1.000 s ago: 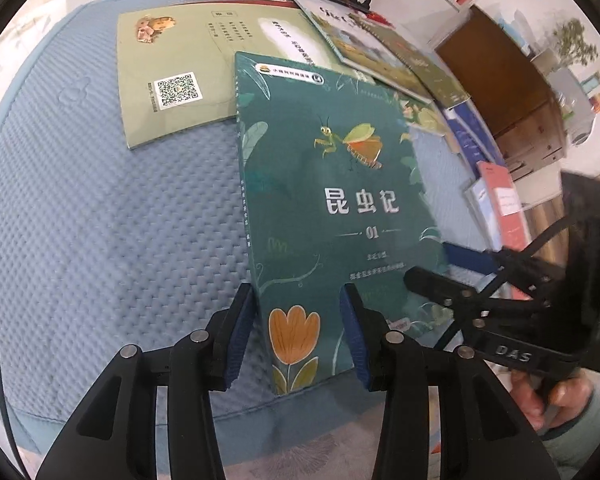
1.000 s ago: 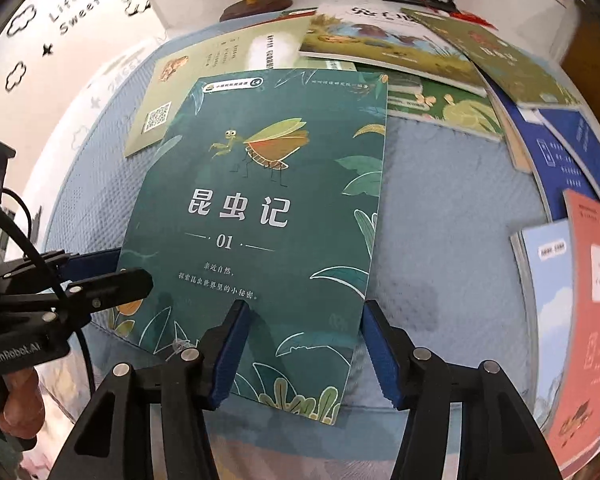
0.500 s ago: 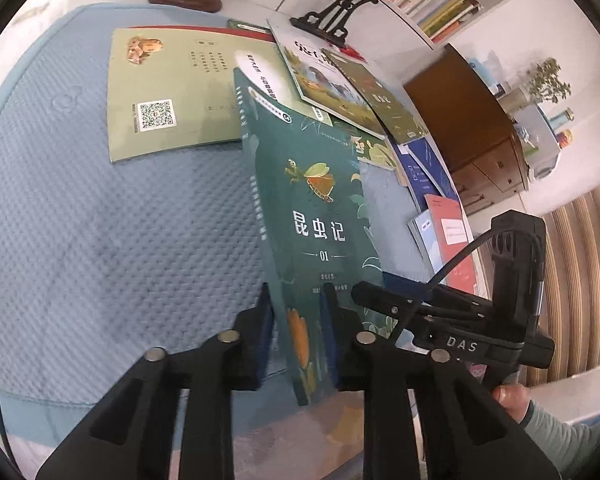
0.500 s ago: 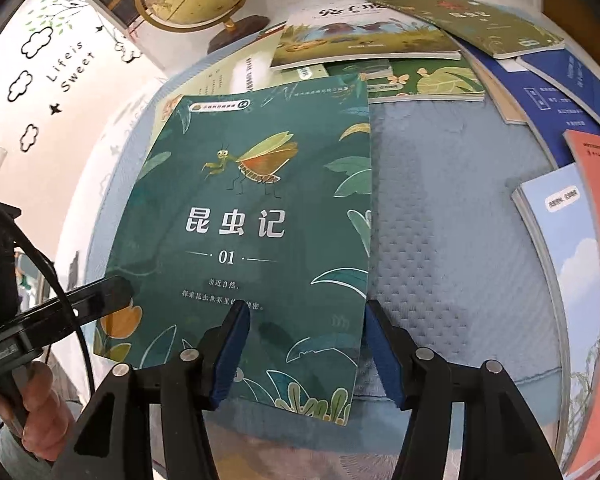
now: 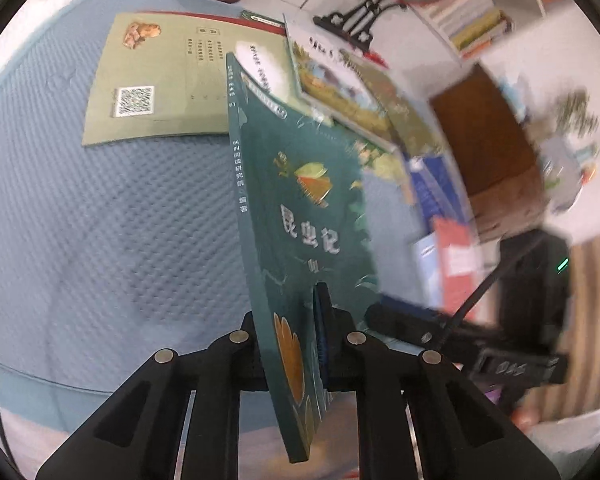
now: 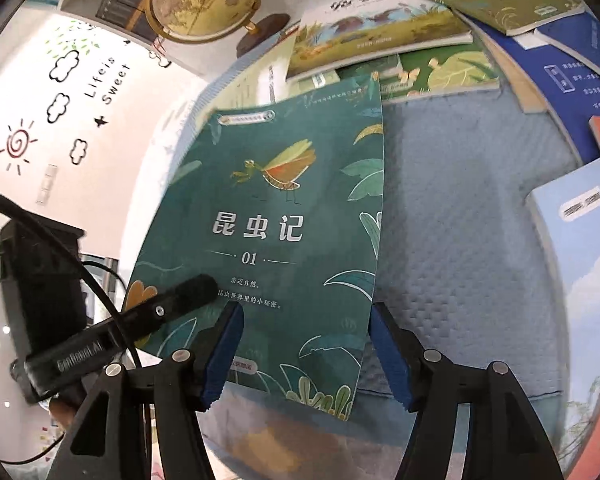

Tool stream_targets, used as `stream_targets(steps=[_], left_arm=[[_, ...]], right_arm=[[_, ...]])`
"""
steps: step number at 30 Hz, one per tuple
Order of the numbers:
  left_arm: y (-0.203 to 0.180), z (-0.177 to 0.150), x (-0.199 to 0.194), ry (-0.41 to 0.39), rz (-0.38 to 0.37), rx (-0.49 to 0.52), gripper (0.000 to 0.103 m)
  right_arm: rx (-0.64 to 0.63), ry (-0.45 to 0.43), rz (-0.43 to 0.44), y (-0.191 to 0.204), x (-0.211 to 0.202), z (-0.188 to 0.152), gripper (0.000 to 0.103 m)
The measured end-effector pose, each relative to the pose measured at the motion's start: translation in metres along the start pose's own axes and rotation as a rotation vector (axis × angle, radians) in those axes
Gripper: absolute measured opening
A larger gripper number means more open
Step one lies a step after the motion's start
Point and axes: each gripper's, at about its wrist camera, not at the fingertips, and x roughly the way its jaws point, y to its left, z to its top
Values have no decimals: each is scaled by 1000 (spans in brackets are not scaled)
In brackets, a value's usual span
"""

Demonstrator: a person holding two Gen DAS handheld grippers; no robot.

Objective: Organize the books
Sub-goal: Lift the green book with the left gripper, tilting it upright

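A dark green book with a mantis on its cover [image 5: 300,216] is tilted up on its spine side, lifted off the blue quilted mat [image 5: 100,220]. My left gripper [image 5: 296,344] is shut on its lower corner. In the right wrist view the same green book [image 6: 284,216] fills the middle, and the left gripper's finger [image 6: 180,300] lies across its lower left corner. My right gripper [image 6: 305,344] is open, its blue pads on either side of the book's near edge, not touching it.
A pale green book with a QR code [image 5: 172,80] lies flat at the back left. Several more books [image 6: 379,36] overlap at the back and along the right edge [image 6: 571,240]. A globe [image 6: 204,0] and a black stand [image 5: 359,16] are behind them.
My left gripper has closed on the green book's corner and raised it from flat to steeply tilted. My right gripper stays open near its bottom edge.
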Motion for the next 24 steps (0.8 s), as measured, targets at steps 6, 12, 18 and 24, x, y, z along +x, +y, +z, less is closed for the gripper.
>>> stream_targets(steps=[6,12,18,24], left_arm=[[0,11,-13,-40,-188,-144,12],[-2,12,-7,-13,-258,-213,12],[4,18,-1,45,-303,-213,12],[16,28,-5,82,-205,-131,11]], right_arm=[[93,9,187,-22,-15,3,64],[207,49,267,-49,-9,-6,75],[321,-18,414,-60,0,-9,66],[279,-40,315,-37,-1,-10,36]])
